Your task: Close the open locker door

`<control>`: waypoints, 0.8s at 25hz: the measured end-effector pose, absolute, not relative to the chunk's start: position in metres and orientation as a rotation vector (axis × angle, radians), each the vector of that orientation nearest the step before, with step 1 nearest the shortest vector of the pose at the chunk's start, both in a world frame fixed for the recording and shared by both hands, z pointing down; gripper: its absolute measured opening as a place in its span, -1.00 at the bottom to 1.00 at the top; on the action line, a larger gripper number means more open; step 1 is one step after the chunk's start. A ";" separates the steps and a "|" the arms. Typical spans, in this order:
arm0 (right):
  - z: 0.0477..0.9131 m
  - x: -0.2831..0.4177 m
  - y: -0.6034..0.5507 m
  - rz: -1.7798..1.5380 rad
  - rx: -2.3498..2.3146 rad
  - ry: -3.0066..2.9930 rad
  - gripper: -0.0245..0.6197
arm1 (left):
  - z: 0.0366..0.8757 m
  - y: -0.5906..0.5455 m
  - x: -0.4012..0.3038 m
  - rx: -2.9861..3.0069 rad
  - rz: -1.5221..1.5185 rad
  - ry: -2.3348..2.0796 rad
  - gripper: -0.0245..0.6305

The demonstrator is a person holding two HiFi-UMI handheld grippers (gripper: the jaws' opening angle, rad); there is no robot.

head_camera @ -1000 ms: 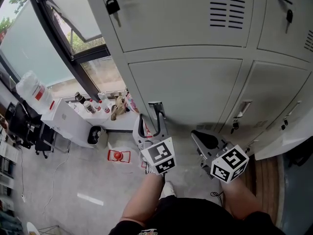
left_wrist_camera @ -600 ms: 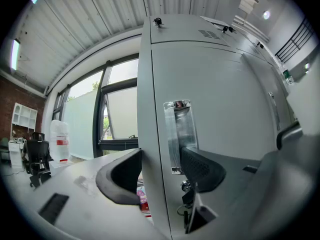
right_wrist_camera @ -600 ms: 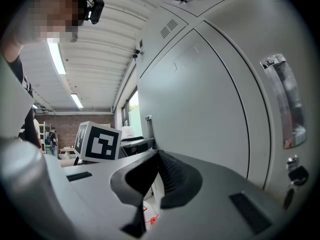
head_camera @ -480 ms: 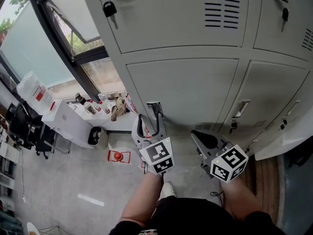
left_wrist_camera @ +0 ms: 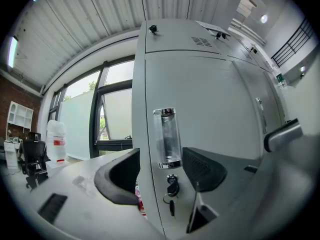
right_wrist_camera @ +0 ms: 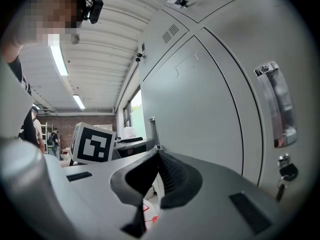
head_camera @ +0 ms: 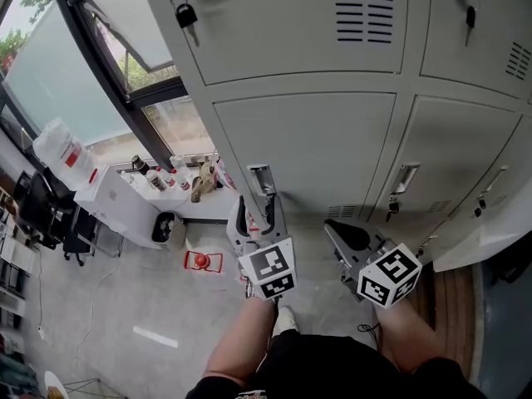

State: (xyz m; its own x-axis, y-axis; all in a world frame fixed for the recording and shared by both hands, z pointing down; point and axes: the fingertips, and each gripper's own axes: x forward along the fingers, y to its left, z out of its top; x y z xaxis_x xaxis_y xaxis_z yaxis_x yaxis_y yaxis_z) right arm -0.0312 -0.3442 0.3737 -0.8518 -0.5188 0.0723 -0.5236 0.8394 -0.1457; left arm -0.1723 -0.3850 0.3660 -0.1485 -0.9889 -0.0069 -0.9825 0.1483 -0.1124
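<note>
The door (head_camera: 316, 148) is the lower-left one in the bank of grey lockers (head_camera: 299, 23), low down and right in front of the person. It is a tall panel with its long axis upright and its flat face turned out toward the person. It looks flush with the frame. I can't make out any gap at its edge.

Its handle (head_camera: 261, 183) runs vertically along the door's left edge, next to the locker's outer corner. A key (left_wrist_camera: 172, 194) hangs from the lock just under the handle.

The left gripper (head_camera: 256, 210) points level at that edge with its jaws spread wide. In the left gripper view, one jaw sits left of the locker's corner and the other in front of the door face. The handle (left_wrist_camera: 167, 136) stands between them, and neither pad is visibly pressing on it.

The right gripper (head_camera: 339, 233) hangs just to the right, lower down in front of the same door. Its jaws are pressed together with nothing between them.

Compared with a second ago, the left jaws have just been opening a little further around the handle. Both grippers are otherwise where they were, and the door sits the same way. Only the head view has shifted slightly, so the upper vents (head_camera: 362, 17) and the padlock (head_camera: 186, 15) sit a bit higher.
</note>
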 end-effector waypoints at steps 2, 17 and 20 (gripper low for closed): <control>0.373 -0.029 -0.338 0.246 0.834 -2.987 -0.76 | 0.365 -0.375 -0.167 -2.001 -0.128 2.310 -0.18; 0.382 0.004 -0.269 0.224 0.766 -2.973 -0.76 | 0.373 -0.290 -0.111 -2.102 -0.181 2.246 -0.18; 0.385 0.009 -0.260 0.235 0.767 -2.972 -0.76 | 0.375 -0.278 -0.101 -2.135 -0.196 2.225 -0.18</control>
